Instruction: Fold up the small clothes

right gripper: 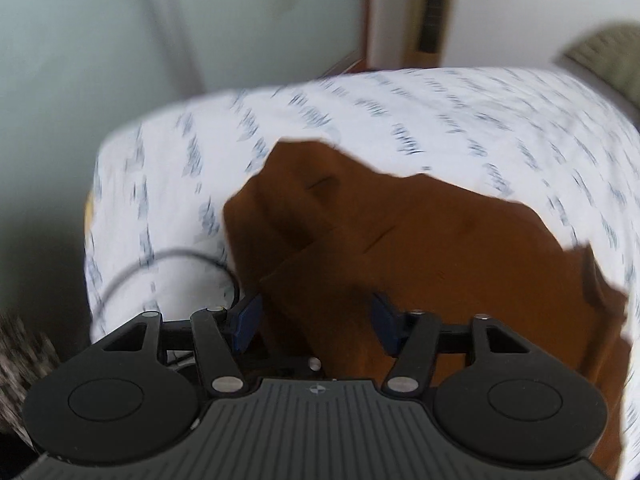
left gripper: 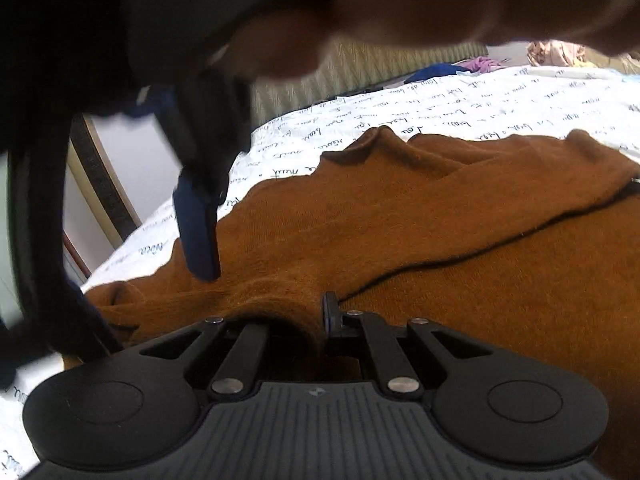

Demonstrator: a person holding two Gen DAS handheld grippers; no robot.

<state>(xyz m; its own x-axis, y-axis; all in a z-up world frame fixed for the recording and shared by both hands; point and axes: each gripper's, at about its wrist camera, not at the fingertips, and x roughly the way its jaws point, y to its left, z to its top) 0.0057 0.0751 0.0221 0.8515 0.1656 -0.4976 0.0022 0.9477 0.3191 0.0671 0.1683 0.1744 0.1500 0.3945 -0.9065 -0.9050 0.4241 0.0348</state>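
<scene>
A brown knit garment [left gripper: 440, 220] lies spread and partly folded on a white sheet printed with handwriting [left gripper: 480, 108]. My left gripper [left gripper: 324, 312] is shut on a bunched edge of it, and cloth drapes over its left finger. One blue-padded finger [left gripper: 198, 236] of my right gripper points down at the garment just left of that spot, under a person's hand [left gripper: 440, 0]. In the blurred right wrist view my right gripper [right gripper: 316, 320] stands open above the garment [right gripper: 420, 232]. A fold of cloth rises between its blue pads, which stand apart from it.
A thin black cable [right gripper: 160, 258] loops over the sheet [right gripper: 360, 120] left of the garment. Other clothes, blue [left gripper: 436, 71] and pink [left gripper: 484, 64], lie at the bed's far side by a ribbed beige panel [left gripper: 360, 76]. The bed's edge and a pale wall lie to the left.
</scene>
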